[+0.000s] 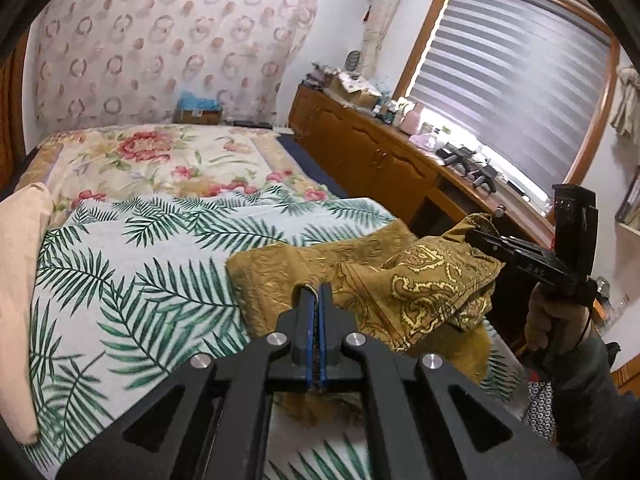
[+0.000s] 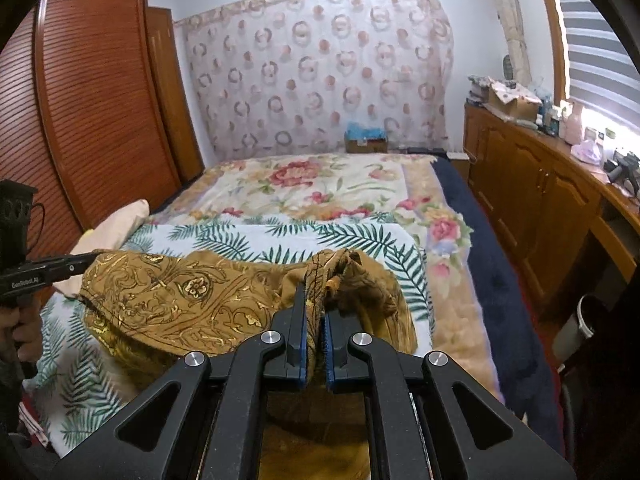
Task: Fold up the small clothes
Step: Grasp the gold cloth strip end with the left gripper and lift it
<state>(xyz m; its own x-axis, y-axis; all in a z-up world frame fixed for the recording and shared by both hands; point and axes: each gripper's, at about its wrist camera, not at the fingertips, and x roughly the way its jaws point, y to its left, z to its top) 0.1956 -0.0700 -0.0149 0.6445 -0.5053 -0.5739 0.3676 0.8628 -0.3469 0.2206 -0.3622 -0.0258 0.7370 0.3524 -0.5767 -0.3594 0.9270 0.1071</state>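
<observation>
In the left wrist view, our left gripper (image 1: 316, 294) has its 2 blue-padded fingers (image 1: 306, 320) pinched together on an edge of the small mustard-brown garment with gold paisley print (image 1: 420, 284). The cloth stretches from there to the right gripper (image 1: 474, 234), whose tips are buried in a bunched corner, so its grip is hard to read here. The garment's lower part drops behind our gripper's black frame and is cut off. A gloved hand (image 1: 554, 324) holds the right tool's handle at the frame edge.

In the right wrist view, the right gripper (image 2: 316, 312) clamps a twisted wad of the same garment (image 2: 180, 292) between nearly closed fingers. This view shows what the other hides: the cloth spread taut above the white palm-leaf sheet (image 2: 248, 236) on the bed. The left gripper (image 2: 88, 258) holds the far corner, its tips partly covered by fabric. A louvred wooden wardrobe (image 2: 100, 100) appears only here.
</observation>
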